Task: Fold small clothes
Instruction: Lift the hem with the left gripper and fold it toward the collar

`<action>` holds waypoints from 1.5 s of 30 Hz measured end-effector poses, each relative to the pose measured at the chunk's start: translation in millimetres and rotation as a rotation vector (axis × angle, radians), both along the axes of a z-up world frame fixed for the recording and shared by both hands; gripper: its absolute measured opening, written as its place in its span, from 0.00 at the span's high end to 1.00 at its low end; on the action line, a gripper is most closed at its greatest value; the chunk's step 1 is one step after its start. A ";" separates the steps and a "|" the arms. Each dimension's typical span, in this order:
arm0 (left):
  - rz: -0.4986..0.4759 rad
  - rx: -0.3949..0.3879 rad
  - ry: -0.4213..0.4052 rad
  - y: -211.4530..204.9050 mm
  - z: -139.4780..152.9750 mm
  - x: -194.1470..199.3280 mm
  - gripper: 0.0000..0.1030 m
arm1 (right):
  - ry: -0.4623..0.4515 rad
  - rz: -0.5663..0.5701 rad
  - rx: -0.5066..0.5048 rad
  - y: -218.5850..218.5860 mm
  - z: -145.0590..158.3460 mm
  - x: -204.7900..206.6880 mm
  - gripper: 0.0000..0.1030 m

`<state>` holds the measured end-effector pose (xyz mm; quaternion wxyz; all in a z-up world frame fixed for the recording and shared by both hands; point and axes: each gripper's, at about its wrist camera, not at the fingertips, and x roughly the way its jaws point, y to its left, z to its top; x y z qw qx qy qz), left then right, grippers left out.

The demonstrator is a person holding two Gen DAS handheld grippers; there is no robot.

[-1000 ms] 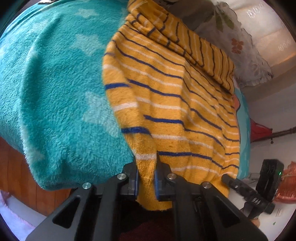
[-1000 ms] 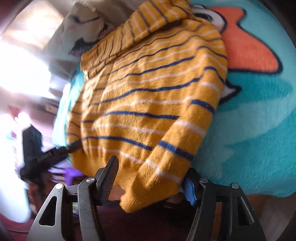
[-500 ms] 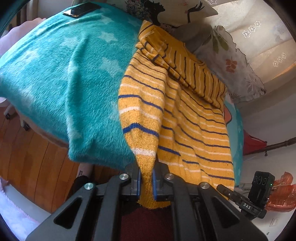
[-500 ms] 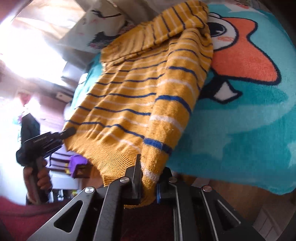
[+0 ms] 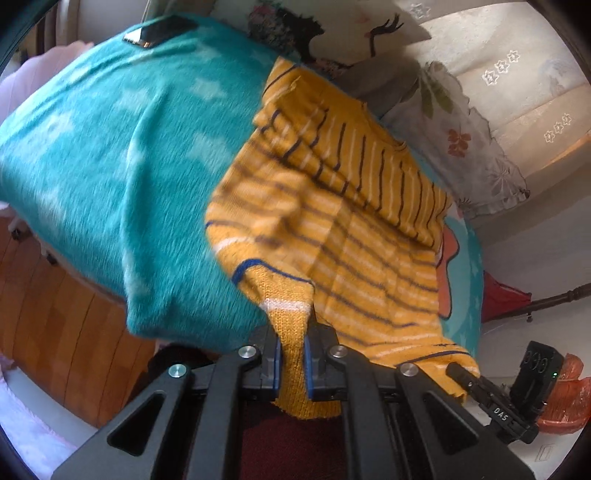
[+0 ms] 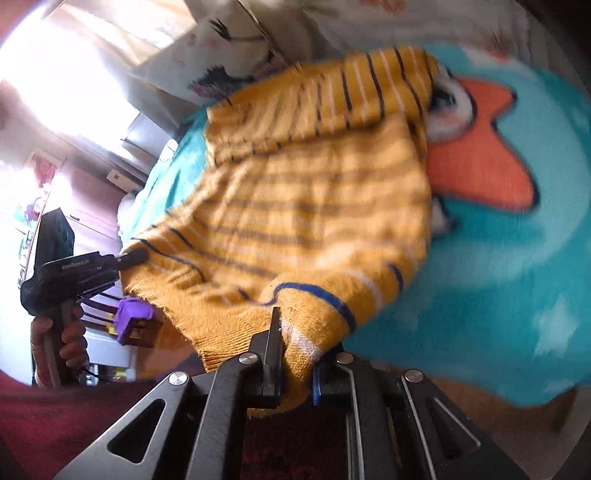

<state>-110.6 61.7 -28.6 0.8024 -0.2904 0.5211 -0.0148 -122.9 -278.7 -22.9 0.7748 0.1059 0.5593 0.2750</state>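
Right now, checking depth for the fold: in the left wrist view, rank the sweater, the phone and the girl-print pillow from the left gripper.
1. Striped sweater: clamped in the left gripper.
2. Phone: far left, on the teal blanket.
3. Girl-print pillow: top centre, roughly as far; too close to call.

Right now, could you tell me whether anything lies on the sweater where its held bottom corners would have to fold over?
Nothing visible does. The left gripper and right gripper each pinch a bottom corner of the sweater, whose upper body lies bare on the blanket. A phone sits on the blanket, apart from the sweater.
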 end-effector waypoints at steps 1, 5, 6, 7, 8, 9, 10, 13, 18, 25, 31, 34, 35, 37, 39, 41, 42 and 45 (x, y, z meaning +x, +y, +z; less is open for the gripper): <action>0.000 0.003 -0.022 1.4 6.2 12.5 0.92 | -0.028 0.007 -0.007 0.1 7.6 7.3 0.89; -0.010 0.062 -0.099 6.0 29.1 66.2 0.92 | -0.140 0.016 -0.037 10.2 37.5 58.3 0.89; -0.015 0.076 -0.115 6.5 33.3 83.8 0.92 | -0.156 0.016 -0.037 13.2 41.9 67.7 0.89; -0.023 0.090 -0.131 7.3 37.7 105.1 0.92 | -0.186 0.014 -0.049 19.6 48.2 85.5 0.89; -0.028 0.104 -0.145 8.0 40.8 124.8 0.92 | -0.209 0.009 -0.067 28.1 53.1 98.8 0.89; -0.032 0.117 -0.154 7.9 41.8 140.1 0.92 | -0.227 0.005 -0.084 34.2 56.6 111.6 0.89; -0.038 0.132 -0.163 8.2 42.2 158.9 0.92 | -0.241 0.001 -0.097 40.2 59.5 124.9 0.89; -0.053 0.173 -0.165 7.9 31.9 214.1 0.92 | -0.249 -0.031 -0.130 56.9 59.8 178.2 0.89; -0.080 0.177 -0.078 8.7 -8.7 287.9 0.91 | -0.158 -0.107 -0.138 64.8 30.8 258.4 0.88; -0.119 0.113 -0.032 17.0 -37.1 338.4 0.84 | -0.014 -0.209 -0.131 60.2 -27.6 339.6 0.79; -0.102 -0.073 -0.094 35.2 -27.3 337.2 0.37 | 0.117 -0.309 0.072 36.9 -53.8 371.4 0.45; -0.057 -0.087 -0.183 46.6 -5.8 328.5 0.24 | 0.134 -0.371 0.178 22.5 -53.3 376.8 0.34; -0.050 -0.084 -0.193 49.9 -1.4 328.5 0.22 | 0.121 -0.387 0.190 17.5 -50.8 378.9 0.31; -0.031 -0.039 -0.181 53.2 4.9 329.7 0.21 | 0.093 -0.408 0.193 11.8 -43.3 382.0 0.29; -0.031 0.005 -0.159 51.9 7.2 324.3 0.21 | 0.068 -0.430 0.184 6.6 -32.7 383.0 0.29; -0.045 0.053 -0.131 47.7 7.0 312.9 0.21 | 0.037 -0.444 0.183 -1.4 -19.3 376.9 0.29; -0.053 0.064 -0.124 46.7 6.3 306.9 0.21 | 0.023 -0.441 0.177 -6.9 -12.1 369.9 0.29; -0.068 0.090 -0.098 42.0 0.3 281.0 0.21 | -0.012 -0.439 0.107 -29.2 3.5 336.4 0.29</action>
